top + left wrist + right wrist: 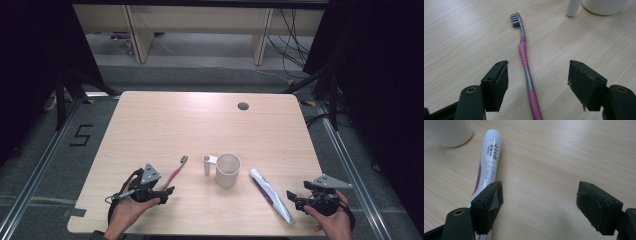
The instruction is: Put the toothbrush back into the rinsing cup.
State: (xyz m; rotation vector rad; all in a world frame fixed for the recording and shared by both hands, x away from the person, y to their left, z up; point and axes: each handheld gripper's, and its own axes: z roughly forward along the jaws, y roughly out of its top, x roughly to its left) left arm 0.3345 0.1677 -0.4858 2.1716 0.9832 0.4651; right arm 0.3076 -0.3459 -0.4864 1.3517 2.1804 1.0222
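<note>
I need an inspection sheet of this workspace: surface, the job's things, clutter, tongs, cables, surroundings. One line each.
Surface: light wooden table, round grommet hole near the far edge.
Job's things: pink and grey toothbrush lying flat; white cup upright; toothpaste tube lying flat, right of the cup.
Clutter: nothing seen.
Tongs: left tongs open, toothbrush handle between the jaws, untouched; right tongs open, tube beside one jaw.
Cables: a cable loops from the left tongs; loose black cables hang beyond the table.
Surroundings: grey floor, a "5" marking, wooden furniture behind.
</note>
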